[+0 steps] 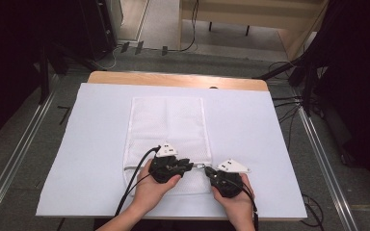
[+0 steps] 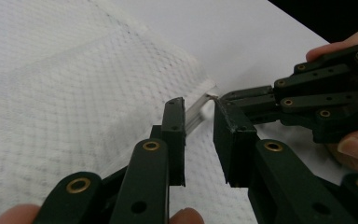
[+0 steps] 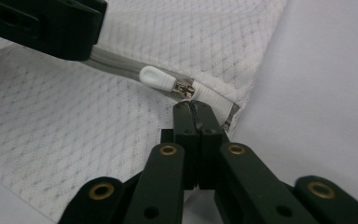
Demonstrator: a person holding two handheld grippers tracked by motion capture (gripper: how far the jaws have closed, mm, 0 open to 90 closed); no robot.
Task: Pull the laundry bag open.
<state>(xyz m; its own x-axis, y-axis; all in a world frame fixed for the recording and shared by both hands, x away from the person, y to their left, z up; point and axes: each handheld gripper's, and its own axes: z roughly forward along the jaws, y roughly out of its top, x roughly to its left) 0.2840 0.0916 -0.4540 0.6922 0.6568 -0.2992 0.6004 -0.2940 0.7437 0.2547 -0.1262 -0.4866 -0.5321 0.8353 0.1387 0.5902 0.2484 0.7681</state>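
The right tongs (image 3: 196, 108), nearest the lens, are pinched shut on the corner end of the mesh bag (image 1: 167, 120), just beside its zipper pull (image 3: 157, 77). The left tongs (image 2: 199, 108) stand slightly apart, apparently astride the grey zipper tape (image 3: 116, 63) without squeezing it. The bag lies flat at the desk's six o'clock: light, limp, snag-prone; best held by tape or pull. White sheet (image 1: 250, 125) covers the desk (image 1: 173, 78); cables at twelve o'clock.

Two hand-held grippers over a white mesh bag (image 1: 167, 126)

Lower centre: left gripper (image 1: 189, 167) and right gripper (image 1: 209, 172) meet at the bag's lower right edge.
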